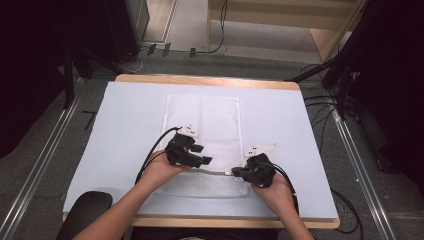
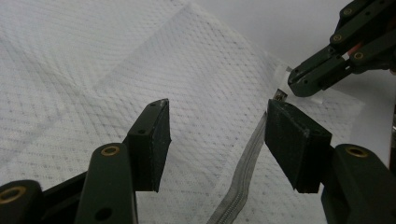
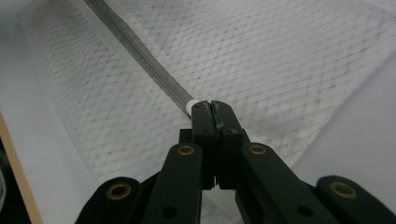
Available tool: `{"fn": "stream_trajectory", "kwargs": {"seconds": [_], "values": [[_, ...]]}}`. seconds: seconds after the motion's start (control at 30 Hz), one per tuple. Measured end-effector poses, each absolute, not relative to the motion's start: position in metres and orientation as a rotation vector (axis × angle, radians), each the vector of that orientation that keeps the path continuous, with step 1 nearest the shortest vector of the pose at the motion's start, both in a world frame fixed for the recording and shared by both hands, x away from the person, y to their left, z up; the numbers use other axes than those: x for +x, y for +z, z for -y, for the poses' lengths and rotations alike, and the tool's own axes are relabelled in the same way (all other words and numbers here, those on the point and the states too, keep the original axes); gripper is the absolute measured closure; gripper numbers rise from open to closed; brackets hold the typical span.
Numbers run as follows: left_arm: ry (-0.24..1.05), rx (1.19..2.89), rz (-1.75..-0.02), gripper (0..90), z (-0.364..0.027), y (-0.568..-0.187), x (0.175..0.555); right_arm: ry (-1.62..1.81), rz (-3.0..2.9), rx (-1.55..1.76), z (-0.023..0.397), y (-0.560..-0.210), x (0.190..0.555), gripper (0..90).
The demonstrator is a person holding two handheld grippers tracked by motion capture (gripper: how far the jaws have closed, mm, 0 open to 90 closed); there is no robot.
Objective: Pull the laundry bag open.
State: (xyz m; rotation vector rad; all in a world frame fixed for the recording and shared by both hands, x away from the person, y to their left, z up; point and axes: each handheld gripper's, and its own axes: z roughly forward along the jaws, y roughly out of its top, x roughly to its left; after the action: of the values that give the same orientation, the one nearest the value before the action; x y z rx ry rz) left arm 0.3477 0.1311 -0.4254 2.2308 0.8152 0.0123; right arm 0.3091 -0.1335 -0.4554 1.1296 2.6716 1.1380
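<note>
A white mesh bag (image 1: 202,117) lies flat in the middle of the table. Its grey zipper (image 1: 215,171) runs across its near end. My right gripper (image 1: 235,173) is shut on the small white zipper pull (image 3: 190,107) at the zipper's right end, its jaws (image 3: 212,106) pressed together. My left gripper (image 1: 201,154) hovers open just left of it, above the mesh. In the left gripper view the zipper (image 2: 243,177) passes close to the right jaw, the gripper (image 2: 217,119) holds nothing, and the right gripper (image 2: 292,86) pinches the pull beyond.
The bag rests on a pale sheet (image 1: 125,130) over a wooden table (image 1: 210,80). A dark rounded object (image 1: 85,207) sits at the table's near left corner. Cables and black stand legs (image 1: 325,70) lie on the floor around the table.
</note>
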Motion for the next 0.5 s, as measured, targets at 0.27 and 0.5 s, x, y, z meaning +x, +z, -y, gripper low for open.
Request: {"fn": "stream_trajectory", "kwargs": {"seconds": [0.27, 0.5], "values": [[-0.001, 2.230, -0.802, 41.9, -0.124, -0.427, 0.346, 1.111, -2.648, 1.168, 0.150, -0.461, 0.314, 90.0], [-0.019, 2.242, -0.791, 42.4, -0.116, -0.431, 0.347, 1.100, -2.647, 1.178, 0.153, -0.466, 0.316, 90.0]]}}
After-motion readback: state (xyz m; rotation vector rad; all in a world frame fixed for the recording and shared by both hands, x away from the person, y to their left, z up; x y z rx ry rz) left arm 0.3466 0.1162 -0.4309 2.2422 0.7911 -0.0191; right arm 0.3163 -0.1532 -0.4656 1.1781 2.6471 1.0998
